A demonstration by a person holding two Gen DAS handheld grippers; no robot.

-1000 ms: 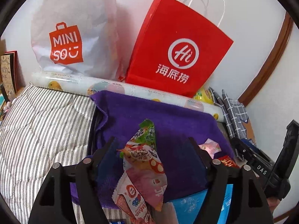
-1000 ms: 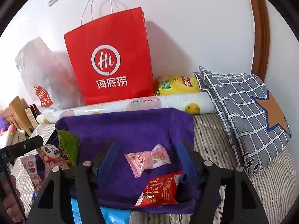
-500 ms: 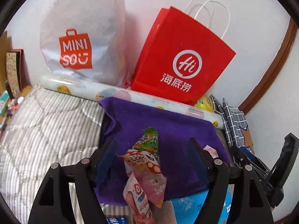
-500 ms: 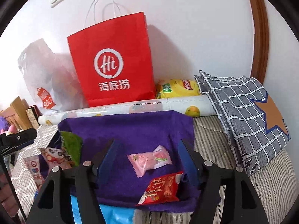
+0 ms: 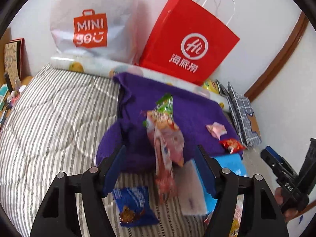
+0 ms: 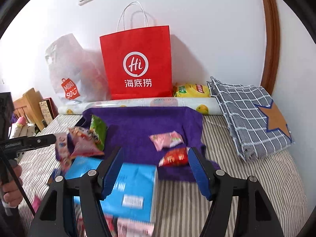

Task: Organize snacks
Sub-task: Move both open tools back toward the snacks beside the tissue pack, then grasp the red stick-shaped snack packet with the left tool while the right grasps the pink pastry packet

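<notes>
Left wrist view: compared with a second ago, more of the striped bed (image 5: pixel 49 122) is taken in, and a blue packet (image 5: pixel 134 205) is now seen on the stripes below the left gripper (image 5: pixel 160 169). The snack strip (image 5: pixel 165 138) hangs blurred between its blue pads; the jaws are closing, with the pads apart from the strip on both sides, so how it is held up cannot be told. The purple towel (image 5: pixel 177 106), flat before, is now bunched at its near left corner. A pink candy (image 5: pixel 216 130) and a red packet (image 5: pixel 231 145) lie on the towel's right side, near each other.

In the right wrist view the right gripper (image 6: pixel 156 169) is seen to have drawn back: its jaws, as wide as before and with nothing between them, now stand over a blue box (image 6: pixel 130 189) just in front of the towel. The same pink candy and red packet are seen beyond the right pad.

Behind the towel lie a printed roll (image 6: pixel 142 103), a red bag (image 6: pixel 138 63), a white bag (image 5: pixel 94 19) and a yellow pack (image 6: pixel 191 90). A checked cloth (image 6: pixel 250 116) is folded at the right. The box partly blocks the near edge of the towel.
</notes>
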